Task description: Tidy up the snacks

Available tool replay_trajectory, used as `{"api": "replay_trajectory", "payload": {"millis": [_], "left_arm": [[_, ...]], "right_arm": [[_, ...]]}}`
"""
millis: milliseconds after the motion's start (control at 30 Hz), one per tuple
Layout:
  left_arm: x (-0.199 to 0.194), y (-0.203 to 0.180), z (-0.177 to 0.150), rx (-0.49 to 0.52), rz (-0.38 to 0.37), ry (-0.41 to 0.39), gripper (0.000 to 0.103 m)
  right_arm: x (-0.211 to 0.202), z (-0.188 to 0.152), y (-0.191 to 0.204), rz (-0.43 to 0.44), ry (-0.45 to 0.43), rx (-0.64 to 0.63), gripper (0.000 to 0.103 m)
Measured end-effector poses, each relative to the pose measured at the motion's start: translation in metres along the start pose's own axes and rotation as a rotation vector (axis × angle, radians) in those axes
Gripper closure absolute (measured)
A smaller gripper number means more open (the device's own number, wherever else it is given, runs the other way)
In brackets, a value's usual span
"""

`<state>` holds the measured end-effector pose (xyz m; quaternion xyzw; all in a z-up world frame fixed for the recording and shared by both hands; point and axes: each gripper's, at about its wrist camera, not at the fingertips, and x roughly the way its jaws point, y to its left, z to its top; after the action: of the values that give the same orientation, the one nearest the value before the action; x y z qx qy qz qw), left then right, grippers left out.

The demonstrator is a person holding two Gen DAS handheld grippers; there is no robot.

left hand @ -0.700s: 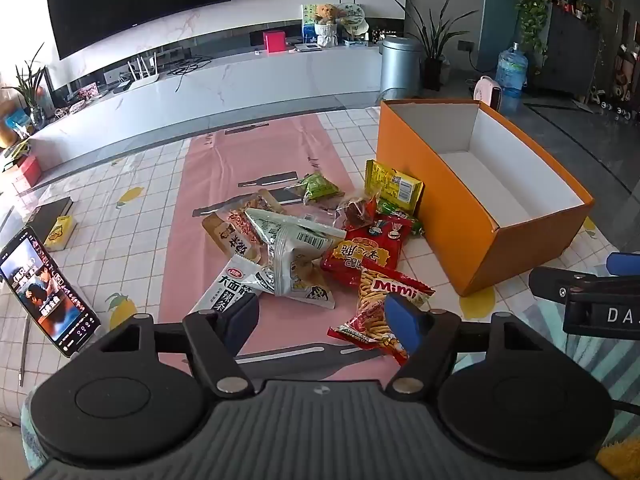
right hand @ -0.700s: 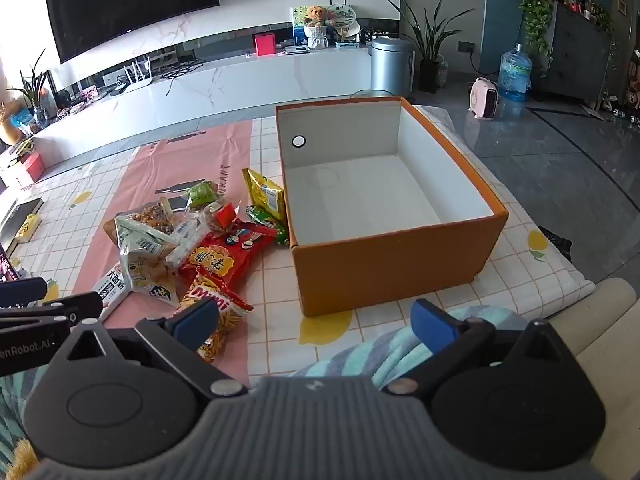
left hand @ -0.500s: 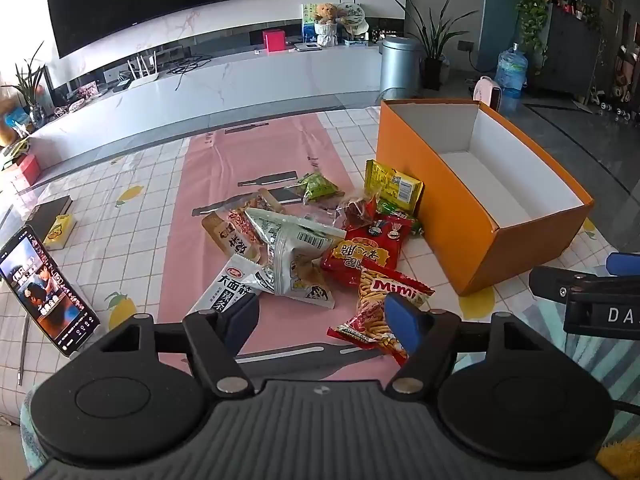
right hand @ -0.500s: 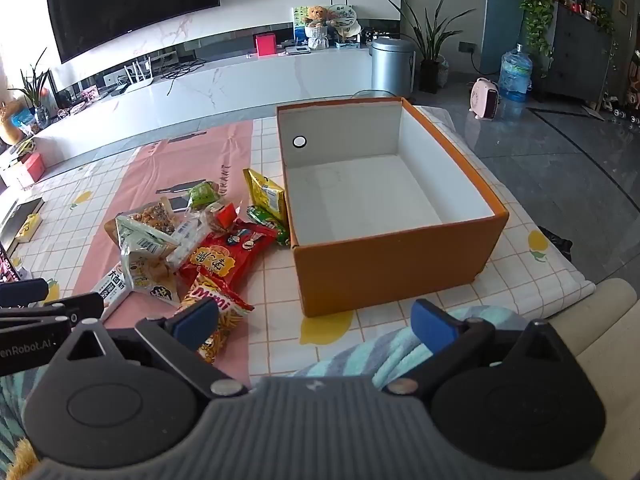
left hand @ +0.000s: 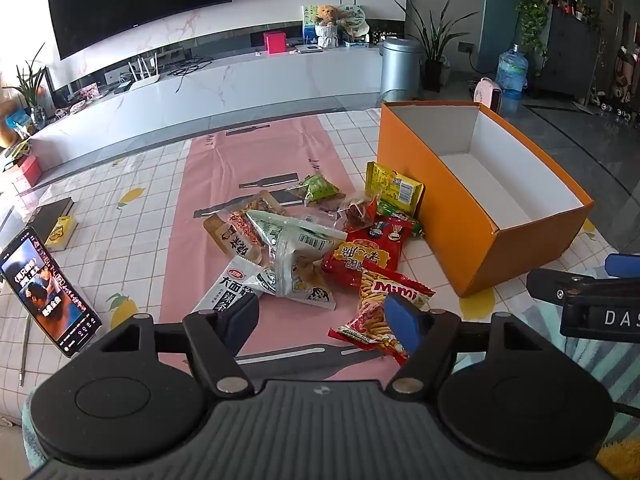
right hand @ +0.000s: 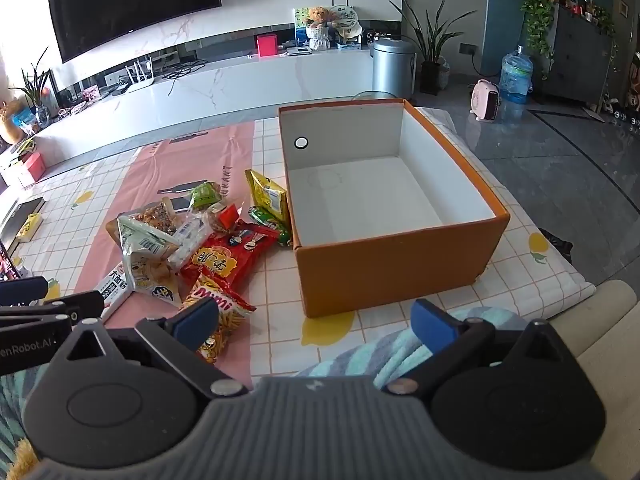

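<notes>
A heap of snack packets lies on the pink runner: a red Mimi bag (left hand: 380, 308) (right hand: 218, 316), a red packet (left hand: 366, 254) (right hand: 228, 254), a clear white bag (left hand: 296, 256), a yellow packet (left hand: 394, 186) (right hand: 266, 194) and a small green one (left hand: 320, 188). To their right stands an orange box (left hand: 452, 216) (right hand: 384, 268) with a white, bare inside. My left gripper (left hand: 322, 322) hangs open just short of the heap, nothing between its fingers. My right gripper (right hand: 316, 320) is open in front of the box's near wall, holding nothing.
A phone (left hand: 48, 292) with a lit screen leans at the table's left edge, a book (left hand: 52, 216) behind it. The checked tablecloth (left hand: 120, 240) ends at a striped cushion (right hand: 360, 356) near me. A TV bench (left hand: 200, 92) and a bin (right hand: 392, 68) stand beyond the table.
</notes>
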<state>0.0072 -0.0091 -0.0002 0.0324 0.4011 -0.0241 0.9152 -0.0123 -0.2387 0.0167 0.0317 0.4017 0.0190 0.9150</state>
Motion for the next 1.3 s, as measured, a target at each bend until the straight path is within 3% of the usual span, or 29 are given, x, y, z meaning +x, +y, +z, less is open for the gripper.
{"api": "replay_trajectory", "payload": {"millis": [533, 733, 867, 933, 1000, 1200, 1300], "left_arm": [[0.000, 0.005, 0.001, -0.001, 0.001, 0.002, 0.018], [0.006, 0.011, 0.002, 0.063, -0.025, 0.034, 0.022], [0.012, 0.023, 0.008, 0.112, -0.059, 0.087, 0.040], [0.018, 0.032, 0.011, 0.115, -0.093, 0.121, 0.044], [0.027, 0.041, 0.013, 0.111, -0.120, 0.167, 0.044], [0.052, 0.060, 0.017, 0.136, -0.110, 0.223, 0.043], [0.061, 0.058, 0.026, 0.196, -0.109, 0.218, 0.032]], "right_arm": [[-0.003, -0.002, 0.000, 0.015, -0.037, -0.018, 0.004], [0.001, -0.003, 0.005, 0.046, -0.088, -0.041, 0.004], [0.012, -0.003, 0.013, 0.094, -0.047, -0.045, 0.016], [0.019, -0.003, 0.019, 0.132, -0.022, -0.036, 0.017], [0.028, -0.005, 0.027, 0.162, 0.009, -0.036, 0.023], [0.060, -0.013, 0.042, 0.221, 0.105, 0.043, 0.023], [0.080, -0.013, 0.043, 0.237, 0.156, 0.121, 0.023]]}}
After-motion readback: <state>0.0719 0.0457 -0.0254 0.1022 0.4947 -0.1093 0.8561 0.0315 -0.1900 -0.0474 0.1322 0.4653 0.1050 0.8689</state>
